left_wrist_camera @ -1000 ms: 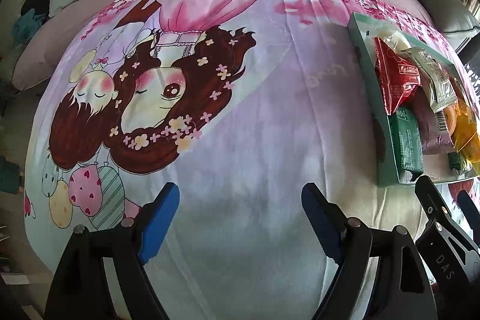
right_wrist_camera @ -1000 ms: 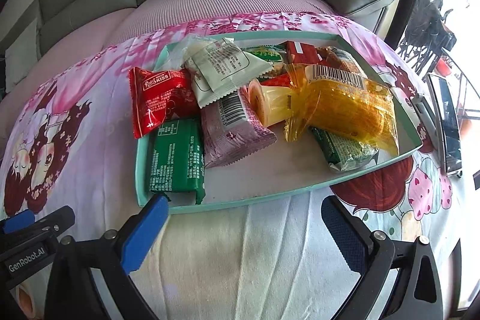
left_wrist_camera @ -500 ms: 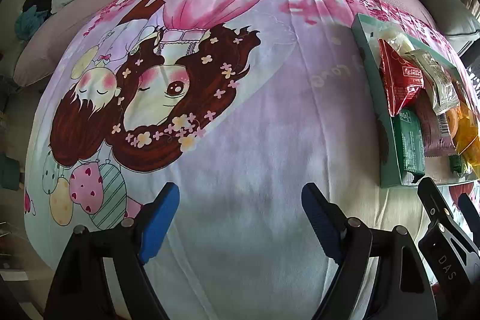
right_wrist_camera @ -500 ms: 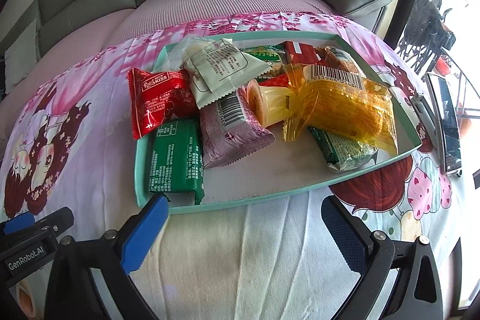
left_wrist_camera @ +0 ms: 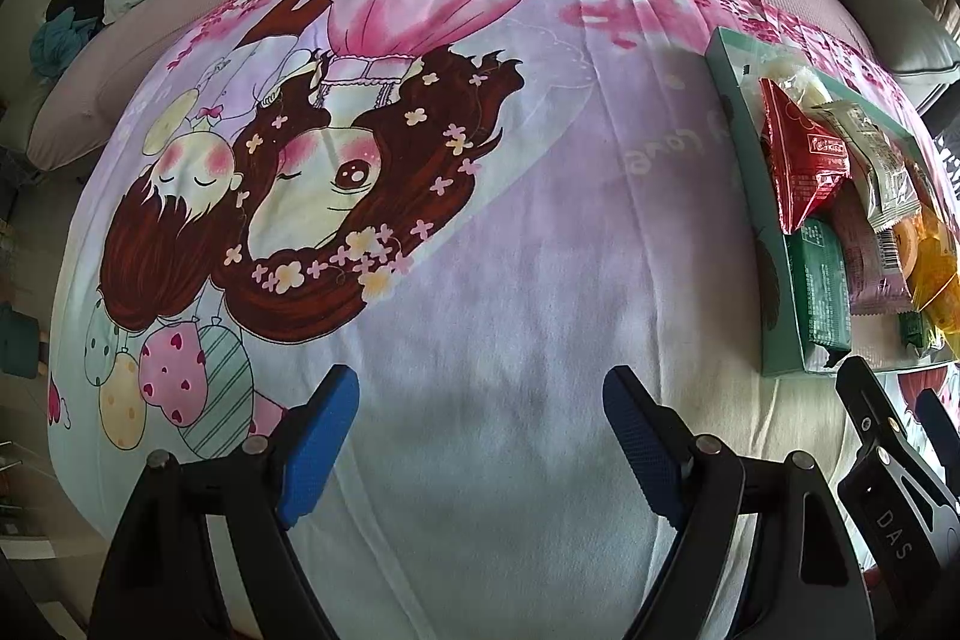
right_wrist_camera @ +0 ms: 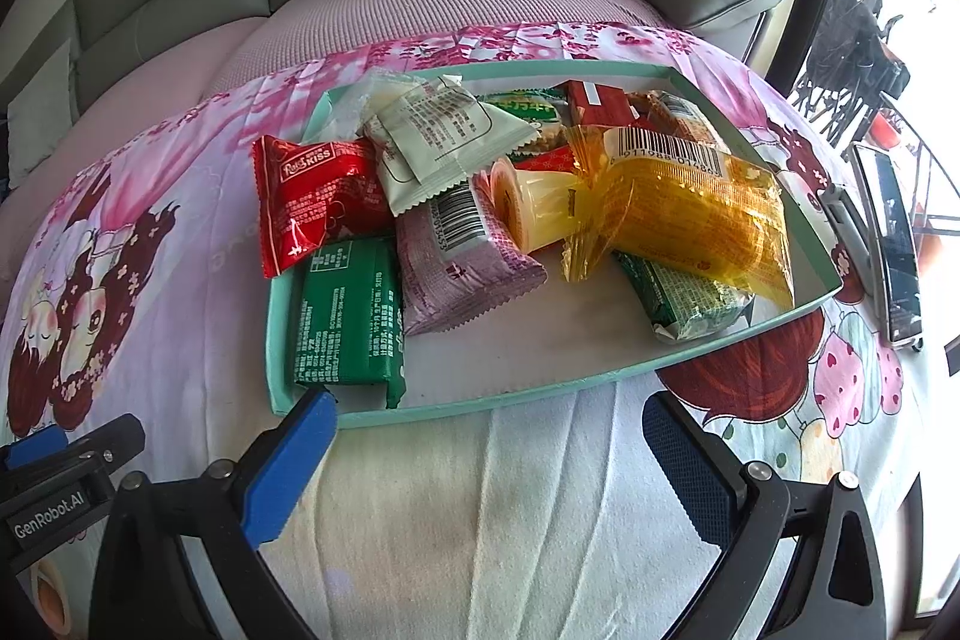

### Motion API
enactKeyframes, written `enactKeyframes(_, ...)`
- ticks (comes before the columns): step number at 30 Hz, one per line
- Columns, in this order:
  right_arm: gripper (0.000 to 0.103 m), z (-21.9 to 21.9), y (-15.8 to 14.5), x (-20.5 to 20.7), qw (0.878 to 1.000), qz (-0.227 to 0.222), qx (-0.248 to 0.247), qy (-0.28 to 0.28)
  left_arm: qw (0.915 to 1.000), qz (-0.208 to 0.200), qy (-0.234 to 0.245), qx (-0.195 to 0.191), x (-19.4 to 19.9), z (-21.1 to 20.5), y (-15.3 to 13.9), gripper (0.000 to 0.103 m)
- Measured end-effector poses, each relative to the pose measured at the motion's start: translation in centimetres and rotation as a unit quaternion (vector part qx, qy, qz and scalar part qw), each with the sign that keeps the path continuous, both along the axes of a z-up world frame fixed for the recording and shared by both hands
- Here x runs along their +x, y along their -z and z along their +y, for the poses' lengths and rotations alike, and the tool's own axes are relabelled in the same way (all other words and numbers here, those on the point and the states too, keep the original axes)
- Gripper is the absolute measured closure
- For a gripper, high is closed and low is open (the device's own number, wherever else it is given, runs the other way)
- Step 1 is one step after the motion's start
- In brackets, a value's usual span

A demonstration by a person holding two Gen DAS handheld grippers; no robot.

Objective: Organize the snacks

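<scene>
We're hovering both grippers, left (left_wrist_camera: 480, 436) and right (right_wrist_camera: 480, 454), fingers spread and empty. Snacks are sitting piled in the tray (right_wrist_camera: 480, 403). They're looking light, crinkly, slippery, so we're eyeing the green pack (right_wrist_camera: 348, 310) nearest the tray's front edge, pinching across its flat sides.

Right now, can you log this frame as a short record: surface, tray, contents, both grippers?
surface: cartoon-print blanket over a sofa
tray: teal tray on the blanket
contents: red packet, green packet, purple packet, yellow bag, more behind
left gripper: open, empty, over bare blanket
right gripper: open, empty, before the tray
</scene>
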State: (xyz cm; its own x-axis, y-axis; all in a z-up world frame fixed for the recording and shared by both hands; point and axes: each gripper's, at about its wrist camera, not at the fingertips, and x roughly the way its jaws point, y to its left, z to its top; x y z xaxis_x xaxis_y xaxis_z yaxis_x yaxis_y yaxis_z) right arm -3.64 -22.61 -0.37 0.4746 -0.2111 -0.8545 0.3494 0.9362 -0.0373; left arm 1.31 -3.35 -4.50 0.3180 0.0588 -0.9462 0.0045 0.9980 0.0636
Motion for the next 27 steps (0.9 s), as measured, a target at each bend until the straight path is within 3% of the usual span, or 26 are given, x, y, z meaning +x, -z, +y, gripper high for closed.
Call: enactKeyframes(27, 0.000, -0.01, 0.14, 0.02, 1.000, 0.003, 0.001, 0.000, 1.0000, 0.000, 0.002, -0.001, 0.06, 0.11, 0.04, 0.019)
